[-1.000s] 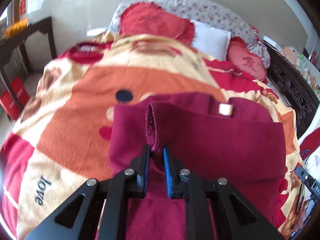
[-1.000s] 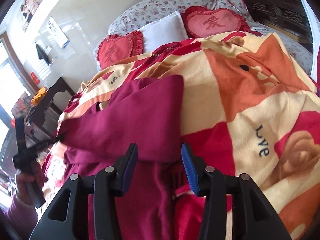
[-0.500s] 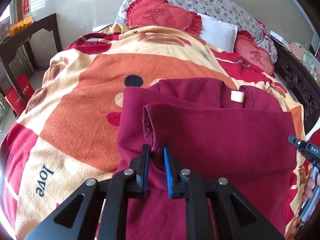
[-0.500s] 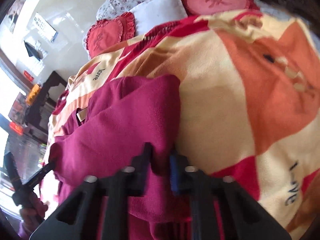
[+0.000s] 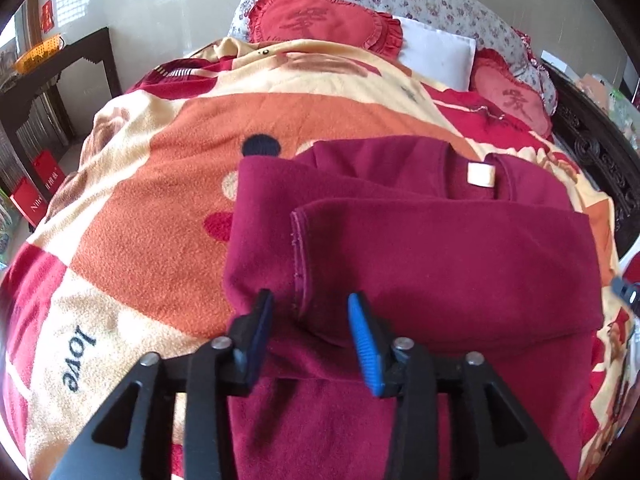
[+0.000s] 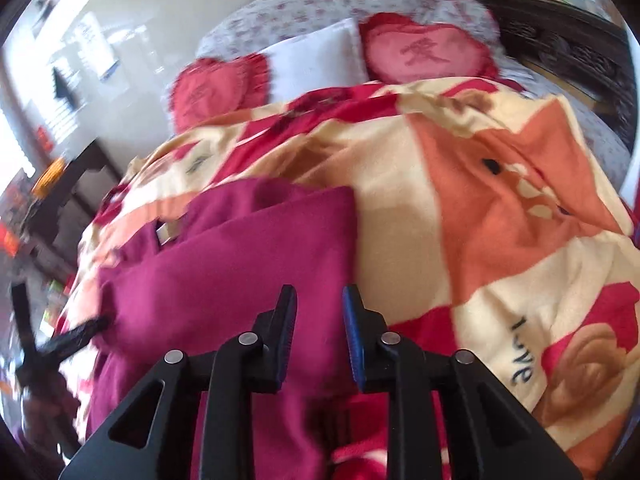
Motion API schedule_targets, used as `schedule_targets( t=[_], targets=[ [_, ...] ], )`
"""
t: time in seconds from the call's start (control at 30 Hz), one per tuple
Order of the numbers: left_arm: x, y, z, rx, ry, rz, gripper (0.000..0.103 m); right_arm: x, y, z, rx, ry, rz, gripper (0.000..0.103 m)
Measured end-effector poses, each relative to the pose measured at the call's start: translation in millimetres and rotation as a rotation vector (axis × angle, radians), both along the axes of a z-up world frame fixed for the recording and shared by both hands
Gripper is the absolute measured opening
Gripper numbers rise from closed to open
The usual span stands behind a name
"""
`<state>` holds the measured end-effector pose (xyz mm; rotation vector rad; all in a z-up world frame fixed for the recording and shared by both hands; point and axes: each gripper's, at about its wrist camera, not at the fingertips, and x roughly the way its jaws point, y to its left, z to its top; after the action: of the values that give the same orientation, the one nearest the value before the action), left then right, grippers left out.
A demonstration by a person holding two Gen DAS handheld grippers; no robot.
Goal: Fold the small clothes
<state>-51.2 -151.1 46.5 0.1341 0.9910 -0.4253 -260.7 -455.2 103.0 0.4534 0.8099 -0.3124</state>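
Observation:
A dark red fleece garment [image 5: 440,256] lies on the bed blanket, its lower part folded up over the body, with a white neck label [image 5: 481,174] showing. My left gripper [image 5: 310,328] is open, its jaws on either side of the folded hem's left corner. In the right wrist view the garment [image 6: 240,264] lies left of centre. My right gripper [image 6: 320,320] is open a little over the fold's right edge, holding nothing. The left gripper also shows at that view's left edge [image 6: 80,330].
An orange, cream and red blanket [image 5: 152,208] covers the bed. Red heart cushions [image 5: 320,16] and a white pillow [image 5: 436,56] lie at the head. A dark side table [image 5: 60,72] stands to the left and a carved dark bed frame [image 5: 600,152] to the right.
Both grippers have opened and let go of the folded hem, which now lies flat on the garment. The right gripper has pulled back a little.

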Motion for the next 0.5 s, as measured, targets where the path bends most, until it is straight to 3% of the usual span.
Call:
schedule_targets(
  t=[0.07,0.17,0.3,0.5],
  targets=[
    [-4,0,0,0.002,0.019,-0.003,0.052,7,18,-12,-0.036,0.064,0.054,0.007],
    [-11,2,5,0.041,0.026,-0.026,0.052,13,20,-46,-0.071,0.185,0.023,0.003],
    [-26,25,24,0.064,0.000,-0.019,0.065,-8,21,-27,-0.030,0.126,-0.014,0.004],
    [-47,75,44,0.052,-0.007,0.008,0.072,-47,37,-1,0.015,0.088,0.034,0.012]
  ],
)
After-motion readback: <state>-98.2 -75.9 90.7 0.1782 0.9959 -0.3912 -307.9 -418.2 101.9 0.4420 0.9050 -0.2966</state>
